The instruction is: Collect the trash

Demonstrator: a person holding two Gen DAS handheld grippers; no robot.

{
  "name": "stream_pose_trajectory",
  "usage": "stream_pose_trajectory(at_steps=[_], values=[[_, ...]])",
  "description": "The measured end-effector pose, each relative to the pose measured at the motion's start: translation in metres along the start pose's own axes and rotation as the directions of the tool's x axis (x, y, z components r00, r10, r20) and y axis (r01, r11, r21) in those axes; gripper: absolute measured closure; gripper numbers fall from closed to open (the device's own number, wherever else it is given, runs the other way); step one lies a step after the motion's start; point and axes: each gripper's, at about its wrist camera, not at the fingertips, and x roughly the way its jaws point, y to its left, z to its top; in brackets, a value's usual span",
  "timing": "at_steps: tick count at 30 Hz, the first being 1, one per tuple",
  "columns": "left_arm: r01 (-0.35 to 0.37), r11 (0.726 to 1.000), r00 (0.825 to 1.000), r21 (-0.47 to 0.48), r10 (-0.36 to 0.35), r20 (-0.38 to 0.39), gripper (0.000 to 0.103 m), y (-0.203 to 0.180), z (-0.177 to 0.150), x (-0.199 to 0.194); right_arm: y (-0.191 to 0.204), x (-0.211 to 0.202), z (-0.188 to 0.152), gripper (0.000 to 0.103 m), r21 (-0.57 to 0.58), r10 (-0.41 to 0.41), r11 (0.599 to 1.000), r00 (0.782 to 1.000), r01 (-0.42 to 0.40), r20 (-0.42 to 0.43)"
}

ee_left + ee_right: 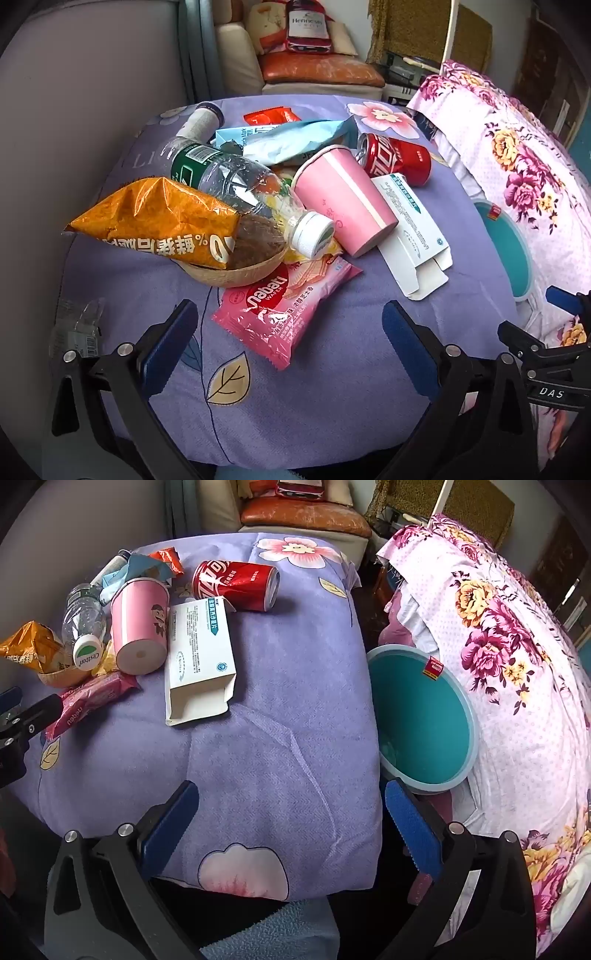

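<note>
Both claws, left [290, 341] and right [291, 821], spread wide and empty above a purple floral-covered bench [266, 716] heaped with wrappers, poised to begin collecting: first the near pink crinkled wafer packet [284, 299], apparently, then across to the teal plastic bin [421, 716].

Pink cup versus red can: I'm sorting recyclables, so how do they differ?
The pink cup is tapered paper with a cartoon print; the red can is a straight metal cylinder with white lettering. The cup's closed base faces the right wrist camera, while the can lies crosswise. The cup leans against the white box; the can lies behind it. Both lie tipped on the purple cloth.
</note>
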Motion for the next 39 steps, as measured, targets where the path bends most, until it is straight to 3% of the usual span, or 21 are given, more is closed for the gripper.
stream_pose_trajectory(at_steps=[7, 39], values=[[0.012, 1.0, 1.0, -0.013, -0.012, 0.001, 0.004, 0.012, 0.008, -0.001, -0.008, 0.004, 0.005, 0.006, 0.04, 0.027, 0.999, 0.999, -0.026, -0.03], [-0.032, 0.999, 0.999, -0.023, 0.033, 0.028, 0.004, 0.018, 0.013, -0.012, -0.012, 0.0, 0.02, 0.006, 0.057, 0.025, 0.998, 0.999, -0.024, -0.021]])
